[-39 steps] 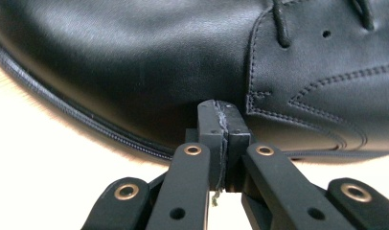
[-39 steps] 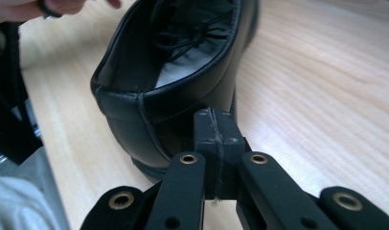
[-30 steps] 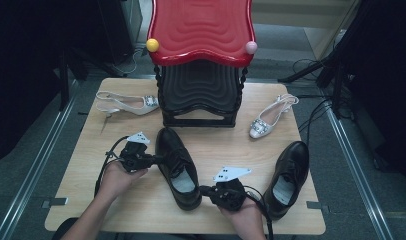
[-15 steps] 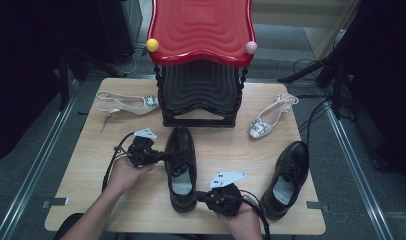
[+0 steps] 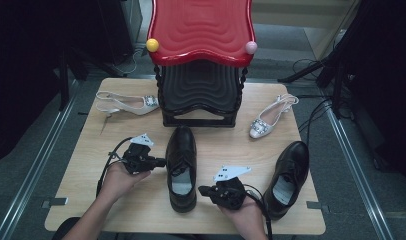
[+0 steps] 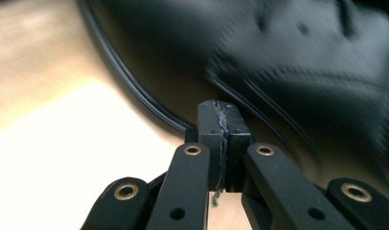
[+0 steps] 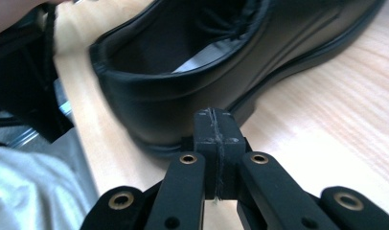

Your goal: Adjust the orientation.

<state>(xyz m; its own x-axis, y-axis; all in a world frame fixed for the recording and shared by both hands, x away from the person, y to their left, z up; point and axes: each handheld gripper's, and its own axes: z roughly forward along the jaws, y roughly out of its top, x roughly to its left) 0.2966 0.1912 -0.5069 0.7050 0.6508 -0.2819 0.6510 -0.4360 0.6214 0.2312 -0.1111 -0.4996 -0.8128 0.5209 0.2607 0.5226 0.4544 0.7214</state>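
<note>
A black leather shoe [image 5: 181, 167] lies in the middle of the wooden table [image 5: 91, 150], toe toward the rack. My left gripper [image 5: 160, 162] is shut, its tip against the shoe's left side [image 6: 288, 62] near the laces. My right gripper [image 5: 202, 190] is shut too, its tip at the shoe's heel side [image 7: 149, 110]. Nothing is between either pair of jaws. The matching black shoe [image 5: 288, 177] lies at the right, near the front edge.
A red and black stacked shoe rack [image 5: 201, 60] stands at the back middle. A white heeled sandal [image 5: 126, 103] lies to its left, another [image 5: 270, 117] to its right. Cables [image 5: 316, 115] run off the right side.
The middle shoe has swung from slanting to pointing straight at the rack. My left gripper has moved up and right with it; my right gripper has shifted slightly at the heel.
</note>
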